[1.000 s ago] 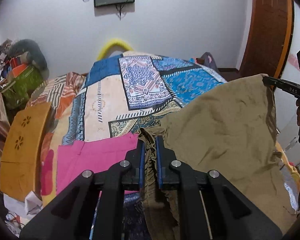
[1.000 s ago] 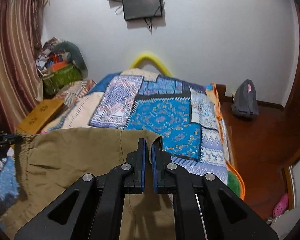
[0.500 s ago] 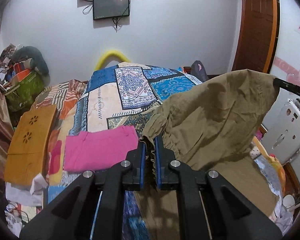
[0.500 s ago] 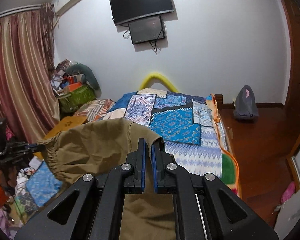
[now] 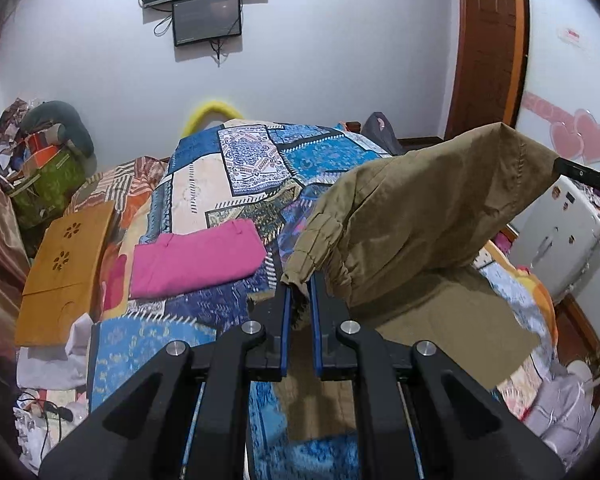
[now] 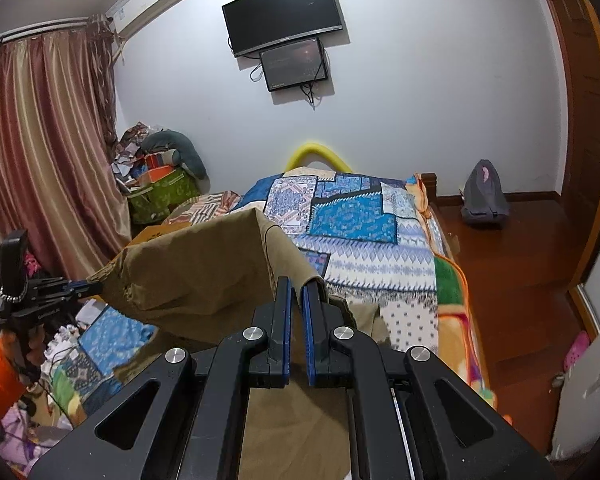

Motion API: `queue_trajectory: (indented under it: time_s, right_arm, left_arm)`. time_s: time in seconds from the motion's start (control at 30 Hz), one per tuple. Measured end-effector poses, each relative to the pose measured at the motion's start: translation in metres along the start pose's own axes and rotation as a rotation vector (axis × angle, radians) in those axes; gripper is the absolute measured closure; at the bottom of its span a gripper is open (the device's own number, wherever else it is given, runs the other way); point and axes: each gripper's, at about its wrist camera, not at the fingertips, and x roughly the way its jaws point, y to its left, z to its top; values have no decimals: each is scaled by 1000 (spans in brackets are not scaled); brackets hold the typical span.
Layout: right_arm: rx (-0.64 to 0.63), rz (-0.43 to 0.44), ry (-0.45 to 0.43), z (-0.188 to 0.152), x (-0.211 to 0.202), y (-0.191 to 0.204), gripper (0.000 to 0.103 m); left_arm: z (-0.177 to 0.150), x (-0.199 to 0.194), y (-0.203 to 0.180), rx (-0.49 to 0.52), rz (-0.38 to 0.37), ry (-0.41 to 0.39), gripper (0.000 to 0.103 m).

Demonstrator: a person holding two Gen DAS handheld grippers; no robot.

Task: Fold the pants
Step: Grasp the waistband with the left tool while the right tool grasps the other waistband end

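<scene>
Bed (image 5: 228,184) ahead of both claws | left claw (image 5: 299,300) and right claw (image 6: 296,300) pinching khaki pants (image 5: 420,224) aloft between them | I keep the span taut and level, lowering evenly.

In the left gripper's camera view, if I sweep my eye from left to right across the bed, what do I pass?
Wooden lap board → folded pink garment → left gripper pinching the khaki pants → right gripper holding their other corner.

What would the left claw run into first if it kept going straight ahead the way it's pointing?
Beyond the khaki pants the left claw already grips, probably the patchwork bedspread, just right of the folded pink garment; depth is uncertain.
</scene>
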Motion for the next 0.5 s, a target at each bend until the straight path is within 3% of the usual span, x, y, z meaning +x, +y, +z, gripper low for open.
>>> queue_trajectory:
  time_s: [0.5]
  right_arm:
    - [40,-30,28,-63,-42,3,98]
  left_arm:
    - [-59,-20,-14,36,9,39,97]
